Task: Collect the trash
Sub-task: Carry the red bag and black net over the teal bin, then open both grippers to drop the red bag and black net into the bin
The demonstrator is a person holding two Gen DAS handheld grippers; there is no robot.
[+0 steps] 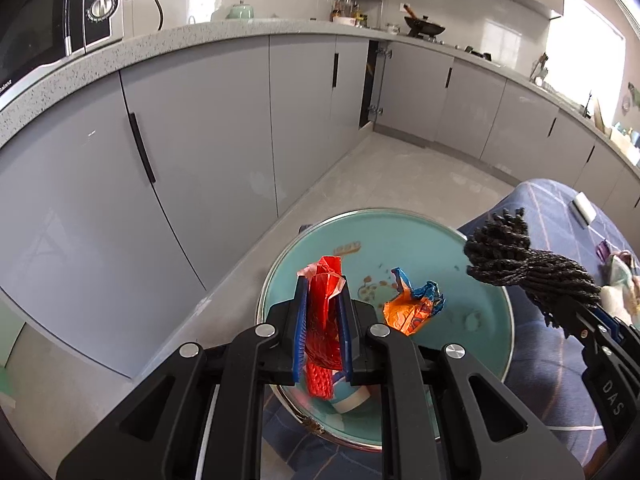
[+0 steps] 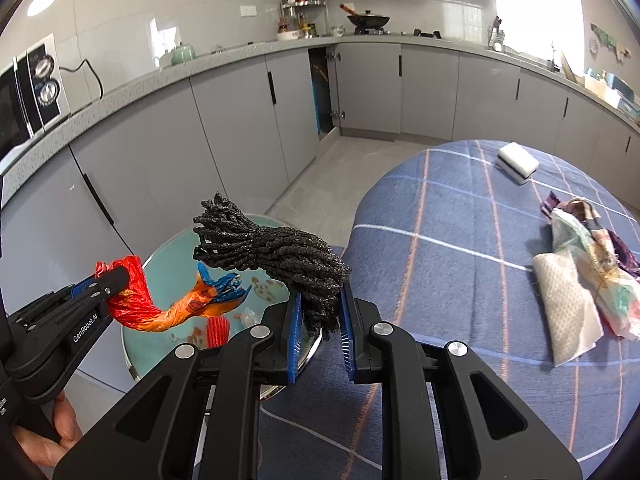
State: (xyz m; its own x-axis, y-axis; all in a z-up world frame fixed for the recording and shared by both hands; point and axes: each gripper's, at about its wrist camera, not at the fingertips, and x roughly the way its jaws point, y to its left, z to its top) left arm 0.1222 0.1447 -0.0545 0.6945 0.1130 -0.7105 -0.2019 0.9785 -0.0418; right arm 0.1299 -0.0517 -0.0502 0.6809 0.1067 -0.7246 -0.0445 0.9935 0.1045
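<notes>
Bright daylight from the window (image 2: 538, 16); sharp, glare on cabinets, fisheye-bent edges.

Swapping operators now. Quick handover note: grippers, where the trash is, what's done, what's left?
Left gripper: shut on a red wrapper, held over the teal bin.
Right gripper: shut on a black cord bundle, at the bin's edge next to the table.
In the bin: an orange-and-blue wrapper, plus small scraps too small to tell.
On the table: a pile of crumpled paper and wrappers and a white box, untouched.
Done: one wrapper binned.
Left: likely drop both held items into the bin, then fetch the pile.
</notes>
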